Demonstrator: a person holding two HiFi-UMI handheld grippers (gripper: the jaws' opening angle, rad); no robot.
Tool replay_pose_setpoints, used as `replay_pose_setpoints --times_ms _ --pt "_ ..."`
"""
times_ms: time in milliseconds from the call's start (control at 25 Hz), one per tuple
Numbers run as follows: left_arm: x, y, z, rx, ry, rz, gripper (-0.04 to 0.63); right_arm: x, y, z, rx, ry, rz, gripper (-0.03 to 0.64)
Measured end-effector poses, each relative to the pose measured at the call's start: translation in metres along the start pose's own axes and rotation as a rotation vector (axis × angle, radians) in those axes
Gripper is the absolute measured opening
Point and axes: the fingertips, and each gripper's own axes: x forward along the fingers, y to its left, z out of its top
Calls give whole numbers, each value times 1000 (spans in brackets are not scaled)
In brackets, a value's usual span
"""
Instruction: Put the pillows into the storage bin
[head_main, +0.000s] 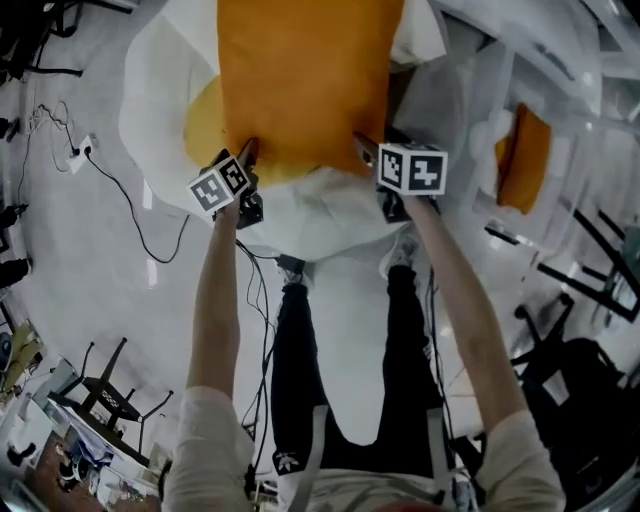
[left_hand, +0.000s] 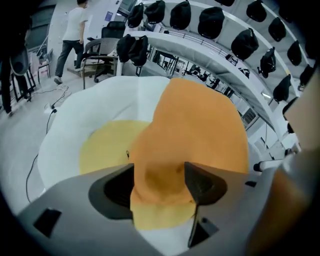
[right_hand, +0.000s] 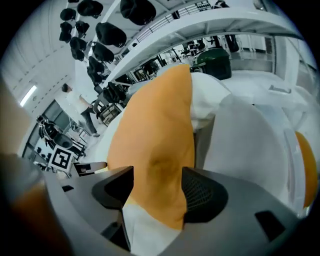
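Observation:
A big orange pillow (head_main: 305, 80) hangs between both grippers over a white storage bin (head_main: 150, 110). My left gripper (head_main: 247, 160) is shut on the pillow's near left corner (left_hand: 160, 182). My right gripper (head_main: 365, 152) is shut on its near right corner (right_hand: 157, 172). A yellow pillow (left_hand: 107, 147) lies inside the bin, partly under the orange one (left_hand: 200, 130). Another orange pillow (head_main: 525, 155) rests on white wrapping at the right.
The bin's white soft wall (left_hand: 60, 135) spreads out on a grey floor. Cables (head_main: 130, 215) run over the floor at the left. Black chairs (head_main: 570, 350) stand at the right, a person (left_hand: 70, 35) walks in the background, and a green bin (right_hand: 217, 60) stands behind.

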Motion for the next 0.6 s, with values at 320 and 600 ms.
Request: replay_pose_setpoints --times_ms 320,600 --pt "25 -10 -2 96 89 -98 245 37 -8 -41 147 176 -49 177" --pt "19 -33 5 175 115 -68 12 29 -1 -33 13 167 -118 18"
